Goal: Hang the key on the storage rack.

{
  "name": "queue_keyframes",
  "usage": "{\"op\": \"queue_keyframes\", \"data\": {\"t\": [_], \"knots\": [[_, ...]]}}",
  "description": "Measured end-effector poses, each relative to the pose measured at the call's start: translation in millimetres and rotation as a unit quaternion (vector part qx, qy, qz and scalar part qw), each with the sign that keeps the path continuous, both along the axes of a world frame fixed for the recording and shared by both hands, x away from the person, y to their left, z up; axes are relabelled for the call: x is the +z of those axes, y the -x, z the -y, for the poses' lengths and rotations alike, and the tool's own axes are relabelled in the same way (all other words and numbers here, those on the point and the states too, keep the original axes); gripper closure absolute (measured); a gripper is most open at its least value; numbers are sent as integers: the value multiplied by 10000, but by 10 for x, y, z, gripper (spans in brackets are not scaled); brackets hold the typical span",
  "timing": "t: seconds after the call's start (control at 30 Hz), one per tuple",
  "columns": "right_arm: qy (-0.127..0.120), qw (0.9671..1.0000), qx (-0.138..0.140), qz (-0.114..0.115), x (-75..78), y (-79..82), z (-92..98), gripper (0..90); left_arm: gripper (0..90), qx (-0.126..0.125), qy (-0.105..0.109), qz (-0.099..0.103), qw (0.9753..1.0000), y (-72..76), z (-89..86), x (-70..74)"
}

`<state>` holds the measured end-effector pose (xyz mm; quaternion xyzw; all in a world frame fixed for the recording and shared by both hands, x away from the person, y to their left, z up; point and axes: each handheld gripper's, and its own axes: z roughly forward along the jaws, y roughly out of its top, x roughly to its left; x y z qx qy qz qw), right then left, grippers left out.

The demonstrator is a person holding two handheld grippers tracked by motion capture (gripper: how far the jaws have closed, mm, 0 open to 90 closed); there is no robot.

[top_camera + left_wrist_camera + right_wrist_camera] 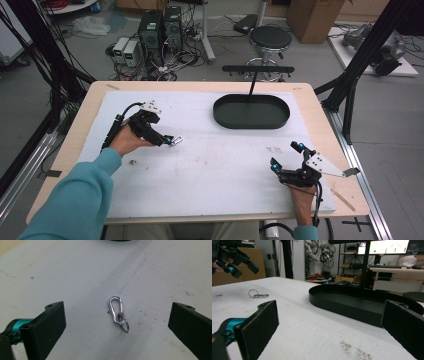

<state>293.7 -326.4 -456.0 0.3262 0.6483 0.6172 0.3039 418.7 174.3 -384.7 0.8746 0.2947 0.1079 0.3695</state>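
Observation:
A small silver carabiner [116, 309] with a key ring on it lies flat on the white mat. In the high view the carabiner [176, 140] sits just right of my left gripper [169, 140]. The left gripper [117, 325] hangs above it, open, with the clip centred between the two black jaws and touching neither. My right gripper [286, 155] rests low at the mat's right front, open and holding nothing. From the right gripper view the carabiner [259, 295] lies far off to the left, under the other gripper [235, 261].
A black oval tray [251, 111] stands on the far right part of the mat, with a black stand behind it. The white mat [210, 165] covers most of the wooden table. Dark specks mark the mat near its front left.

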Motion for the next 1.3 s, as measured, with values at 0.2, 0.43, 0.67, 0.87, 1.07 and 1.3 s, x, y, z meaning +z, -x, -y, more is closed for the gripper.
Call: {"op": "queue_keyframes", "data": {"t": [0.2,0.43,0.67,0.87,1.07,1.3], "knots": [[4,10000,-3,7,0,0,-1,8,19,48,-284,-204,9994,-31,54,-92],[6,10000,-1,6,0,0,0,8,102,22,-514,-405,9979,-59,118,-193],[-1,10000,8,1,0,0,1,8,165,66,-628,-577,9963,-80,160,-265],[-3,10000,19,3,0,-1,1,8,291,133,-617,-699,9956,-87,149,-270],[-1,10000,21,4,-1,-2,2,8,428,220,-685,-796,9942,-77,150,-253],[-6,10000,26,2,-1,-2,1,8,569,256,-726,-905,9929,-66,180,-258]]}}
